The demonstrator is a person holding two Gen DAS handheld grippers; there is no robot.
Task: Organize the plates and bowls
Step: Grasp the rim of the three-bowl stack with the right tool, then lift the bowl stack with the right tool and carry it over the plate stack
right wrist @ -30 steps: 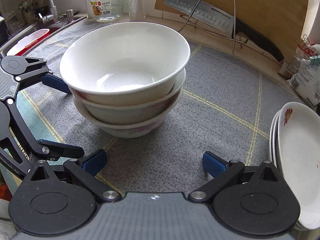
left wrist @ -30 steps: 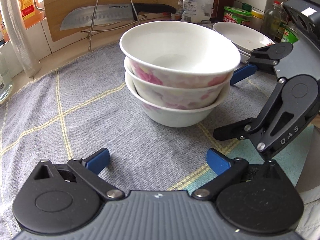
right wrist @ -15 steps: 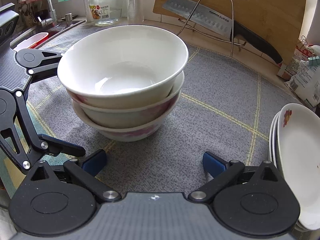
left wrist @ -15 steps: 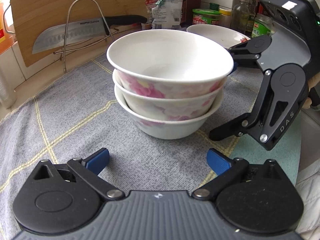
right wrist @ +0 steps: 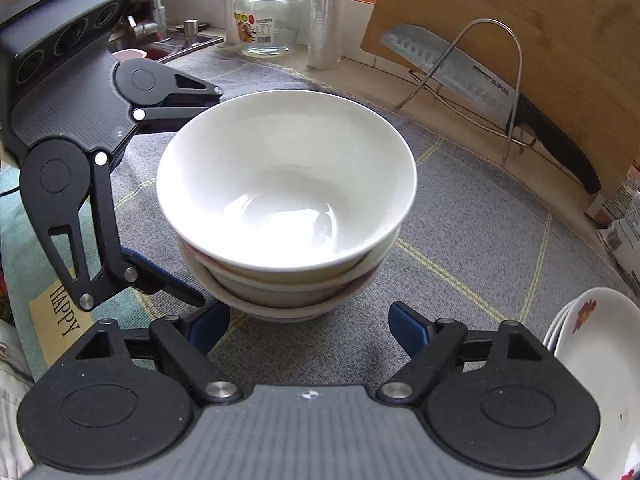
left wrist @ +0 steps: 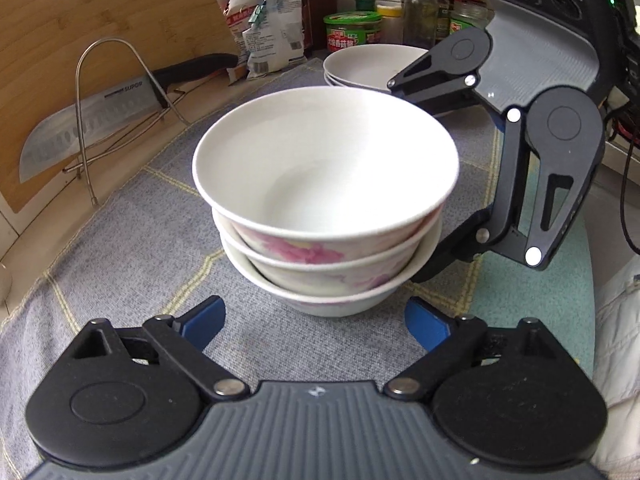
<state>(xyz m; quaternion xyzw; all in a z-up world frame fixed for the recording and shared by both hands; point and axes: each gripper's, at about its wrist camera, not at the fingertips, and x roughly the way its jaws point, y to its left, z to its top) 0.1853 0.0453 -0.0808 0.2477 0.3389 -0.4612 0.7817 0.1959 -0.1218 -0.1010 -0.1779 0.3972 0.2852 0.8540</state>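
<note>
A stack of three white bowls (left wrist: pixel 324 200) with pink flowers stands on the grey cloth mat (left wrist: pixel 140 248). My left gripper (left wrist: pixel 316 318) sits low at the stack's near side. Its jaws are closing, and the blue fingertips flank the bottom bowl without pressing on it. My right gripper (right wrist: pixel 310 324) is at the opposite side of the same bowl stack (right wrist: pixel 286 192), also closing, with its pads off the bowl. In each view the other gripper's black fingers (left wrist: pixel 440 76) reach around the stack. A pile of white plates (right wrist: pixel 592 360) lies at the right.
A cleaver (right wrist: pixel 452 72) hangs in a wire rack before a leaning wooden cutting board (right wrist: pixel 520 20). A glass jar (right wrist: pixel 268 20) and a sink tap stand at the back left. Food packets (left wrist: pixel 272 32), tins and bottles line the wall beyond the plates (left wrist: pixel 368 64).
Both pairs of jaws have narrowed. The left gripper has rolled and swung round the stack, and both grippers now sit closer to the bowls. The bowls have not moved.
</note>
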